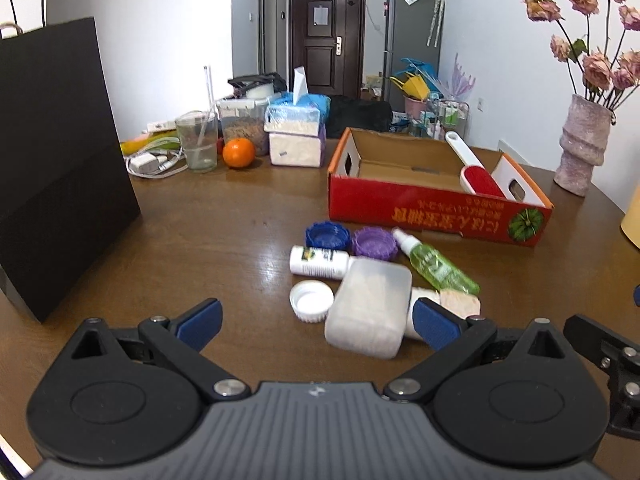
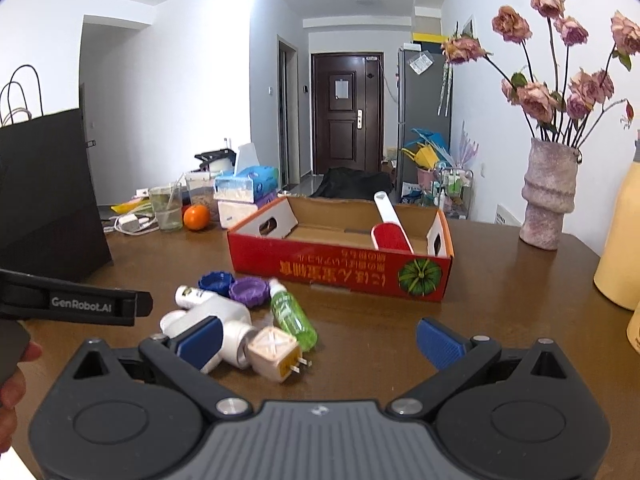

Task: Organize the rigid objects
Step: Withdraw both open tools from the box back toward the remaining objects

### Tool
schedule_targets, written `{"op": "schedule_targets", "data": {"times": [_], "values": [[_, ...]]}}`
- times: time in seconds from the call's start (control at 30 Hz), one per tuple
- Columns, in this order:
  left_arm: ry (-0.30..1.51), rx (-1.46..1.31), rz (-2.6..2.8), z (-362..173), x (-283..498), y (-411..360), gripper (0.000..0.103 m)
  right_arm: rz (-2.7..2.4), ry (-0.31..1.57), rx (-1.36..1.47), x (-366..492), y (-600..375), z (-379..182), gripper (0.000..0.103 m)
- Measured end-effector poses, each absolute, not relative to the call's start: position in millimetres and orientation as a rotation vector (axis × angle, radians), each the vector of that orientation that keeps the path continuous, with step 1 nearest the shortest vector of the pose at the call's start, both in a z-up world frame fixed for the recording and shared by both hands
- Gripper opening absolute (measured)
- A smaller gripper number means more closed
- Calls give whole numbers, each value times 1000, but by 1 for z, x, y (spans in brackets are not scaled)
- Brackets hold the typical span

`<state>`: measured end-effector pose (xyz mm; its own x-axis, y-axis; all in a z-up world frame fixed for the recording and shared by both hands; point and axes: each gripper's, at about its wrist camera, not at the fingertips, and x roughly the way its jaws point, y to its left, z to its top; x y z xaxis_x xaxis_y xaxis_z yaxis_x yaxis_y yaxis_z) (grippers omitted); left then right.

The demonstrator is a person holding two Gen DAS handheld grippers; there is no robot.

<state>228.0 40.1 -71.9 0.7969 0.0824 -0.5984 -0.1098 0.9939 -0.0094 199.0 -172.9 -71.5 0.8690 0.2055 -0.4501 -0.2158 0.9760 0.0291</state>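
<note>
Left gripper (image 1: 318, 326) spread wide, green spray bottle (image 1: 438, 263) nozzle toward red box (image 1: 432, 210)

Black hand-held gripper (image 1: 316, 322), blue ribbed pads (image 1: 200, 322), silver screws, GenRobot.AI lettering

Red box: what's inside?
Inside the red box only a lint brush shows, leaning on the right wall, over bare cardboard floor. The front wall hides the floor nearest the cameras.

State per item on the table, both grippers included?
left gripper: open, empty
right gripper: open, empty
red box: open-topped, upright
lint brush: in box, leaning
green spray bottle: lying down
white bottle: lying down
white cap: loose, inside up
plug adapter: on its side
</note>
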Motion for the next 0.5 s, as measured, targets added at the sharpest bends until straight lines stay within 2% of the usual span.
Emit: {"op": "schedule_targets", "data": {"times": [0.5], "values": [[710, 25, 82, -112, 259, 31, 103, 179, 534, -7, 208, -183, -105, 103]]}}
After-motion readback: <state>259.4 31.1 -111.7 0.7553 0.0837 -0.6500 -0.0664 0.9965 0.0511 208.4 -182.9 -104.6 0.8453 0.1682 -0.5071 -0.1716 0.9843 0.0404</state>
